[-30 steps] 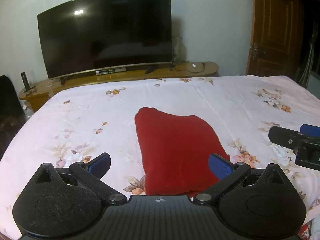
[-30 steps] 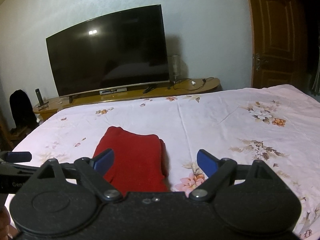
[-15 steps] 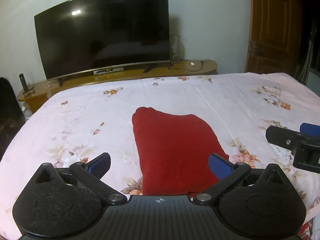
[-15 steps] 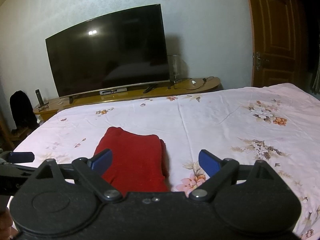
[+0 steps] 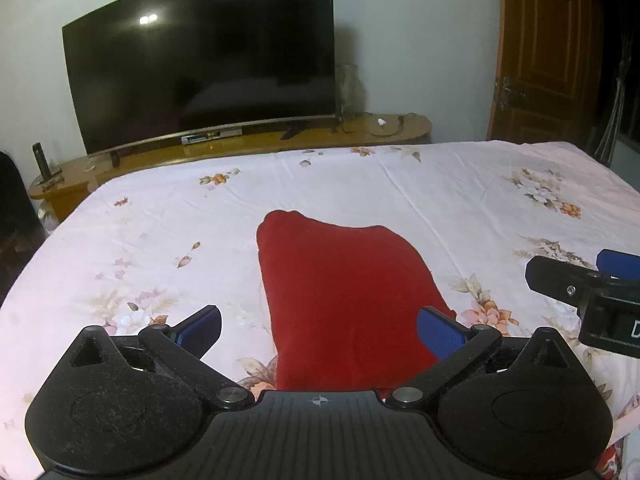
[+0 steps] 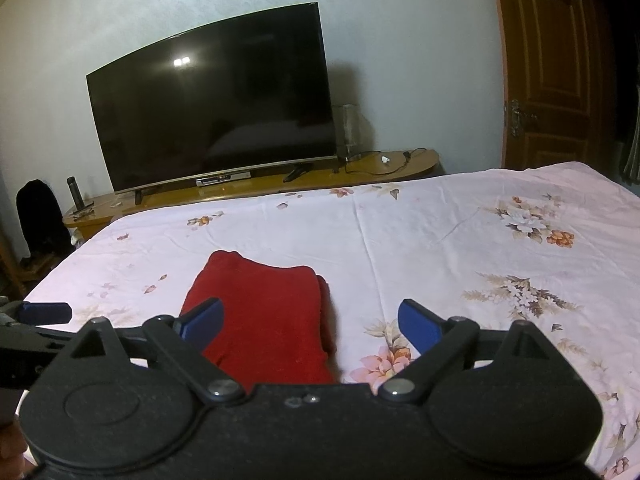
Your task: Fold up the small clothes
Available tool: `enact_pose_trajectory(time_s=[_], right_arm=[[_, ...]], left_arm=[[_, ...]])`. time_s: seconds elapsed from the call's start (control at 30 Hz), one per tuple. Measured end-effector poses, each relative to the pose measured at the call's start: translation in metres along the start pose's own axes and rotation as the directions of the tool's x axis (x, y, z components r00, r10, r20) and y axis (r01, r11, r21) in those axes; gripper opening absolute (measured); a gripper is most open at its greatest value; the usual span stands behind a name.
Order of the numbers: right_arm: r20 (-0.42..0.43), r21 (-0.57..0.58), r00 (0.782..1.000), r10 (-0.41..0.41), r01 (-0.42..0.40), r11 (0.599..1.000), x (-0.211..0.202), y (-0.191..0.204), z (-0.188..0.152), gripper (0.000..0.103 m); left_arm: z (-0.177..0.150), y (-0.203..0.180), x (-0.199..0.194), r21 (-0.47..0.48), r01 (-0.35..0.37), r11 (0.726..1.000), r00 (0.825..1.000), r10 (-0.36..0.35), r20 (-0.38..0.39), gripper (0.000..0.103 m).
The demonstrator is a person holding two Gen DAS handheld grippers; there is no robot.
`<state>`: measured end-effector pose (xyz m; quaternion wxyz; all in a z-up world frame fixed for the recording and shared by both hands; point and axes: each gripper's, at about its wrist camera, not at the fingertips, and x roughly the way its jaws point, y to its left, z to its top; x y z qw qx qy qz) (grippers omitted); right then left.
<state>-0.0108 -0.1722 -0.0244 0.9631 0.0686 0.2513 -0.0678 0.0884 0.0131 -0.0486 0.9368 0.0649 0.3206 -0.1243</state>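
A red garment (image 5: 340, 292) lies folded into a thick oblong on the floral bedsheet (image 5: 460, 200). My left gripper (image 5: 318, 330) hovers open above its near end, blue pads wide apart and holding nothing. In the right wrist view the same red garment (image 6: 264, 312) lies left of centre. My right gripper (image 6: 310, 324) is open over its right edge, empty. The right gripper (image 5: 588, 276) also shows at the right edge of the left wrist view. The left gripper's blue fingertip (image 6: 44, 312) pokes in at the left of the right wrist view.
A large dark television (image 5: 200, 64) stands on a low wooden stand (image 5: 240, 148) beyond the bed's far edge. A brown door (image 5: 540, 52) is at the back right. A dark object (image 6: 40, 216) stands on the floor at the left.
Both wrist views have shifted slightly, the scene sitting a little lower and left than before. The red garment lies as it did. Both grippers remain open.
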Motion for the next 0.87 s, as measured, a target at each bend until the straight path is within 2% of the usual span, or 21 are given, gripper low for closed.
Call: enact_pose_trajectory(time_s=[0.5, 0.6, 0.77, 0.87], right_arm=[[-0.008, 0.009, 1.000, 0.002, -0.001, 1.000, 0.010, -0.002, 0.001, 0.094], [-0.012, 0.007, 1.000, -0.001, 0.001, 1.000, 0.013, -0.003, 0.001, 0.094], [-0.018, 0.009, 1.000, 0.003, -0.003, 1.000, 0.018, -0.004, 0.002, 0.094], [-0.015, 0.017, 1.000, 0.004, -0.004, 1.000, 0.022, -0.006, 0.004, 0.094]], left_arm=[[0.006, 0.000, 0.024, -0.030, 0.030, 0.999, 0.999, -0.031, -0.038, 0.103], [0.007, -0.001, 0.026, -0.019, 0.034, 0.999, 0.999, -0.034, -0.024, 0.103], [0.009, -0.003, 0.028, -0.012, 0.038, 0.999, 0.998, -0.038, 0.041, 0.102], [0.012, -0.001, 0.032, -0.025, 0.047, 0.999, 0.998, -0.046, 0.042, 0.103]])
